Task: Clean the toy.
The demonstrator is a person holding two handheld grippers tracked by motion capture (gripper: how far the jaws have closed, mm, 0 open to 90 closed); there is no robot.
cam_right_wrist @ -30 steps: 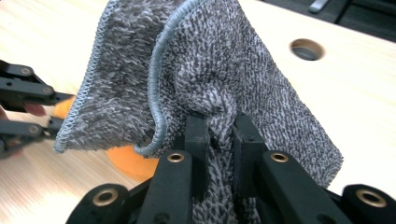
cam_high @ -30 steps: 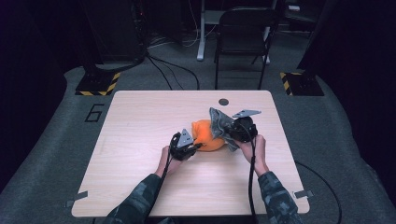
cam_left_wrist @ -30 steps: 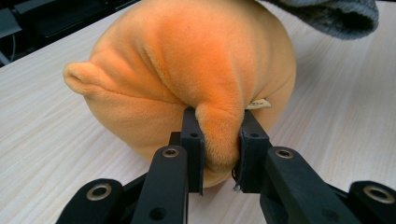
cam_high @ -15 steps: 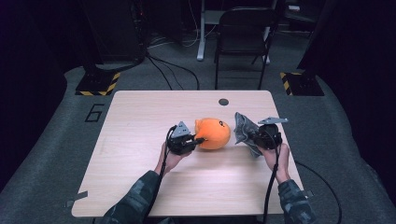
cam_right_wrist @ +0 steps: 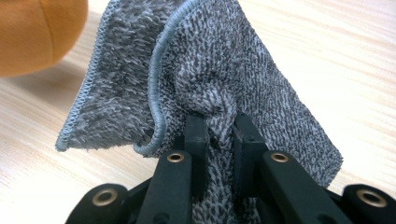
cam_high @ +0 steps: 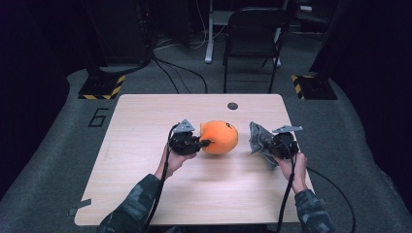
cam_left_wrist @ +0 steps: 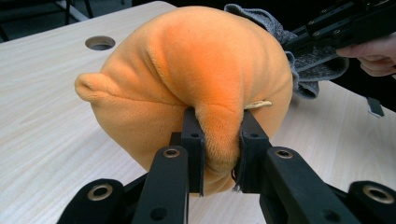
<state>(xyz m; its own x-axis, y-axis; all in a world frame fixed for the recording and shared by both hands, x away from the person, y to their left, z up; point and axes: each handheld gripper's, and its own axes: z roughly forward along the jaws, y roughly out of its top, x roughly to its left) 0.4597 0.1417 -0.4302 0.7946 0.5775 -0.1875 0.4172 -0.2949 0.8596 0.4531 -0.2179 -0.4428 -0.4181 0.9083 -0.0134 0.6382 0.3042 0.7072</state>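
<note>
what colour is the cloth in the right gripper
Speckled grey cloth with a lighter blue-grey stitched edge; clearest in the right gripper view.

A pale wooden table (cam_high: 145,160) stands on grey carpet (cam_high: 53,165), with a small round hole (cam_high: 232,106) near the middle of its far edge. Beyond it, a dark folding chair (cam_high: 255,43) stands to the far right of centre, cables (cam_high: 180,73) trail across the floor, and yellow-and-black striped blocks (cam_high: 102,90) sit at far left and far right. A "6" (cam_high: 98,117) marks the carpet left of the table, and what may be tape (cam_high: 77,208) lies near its near-left corner.
</note>
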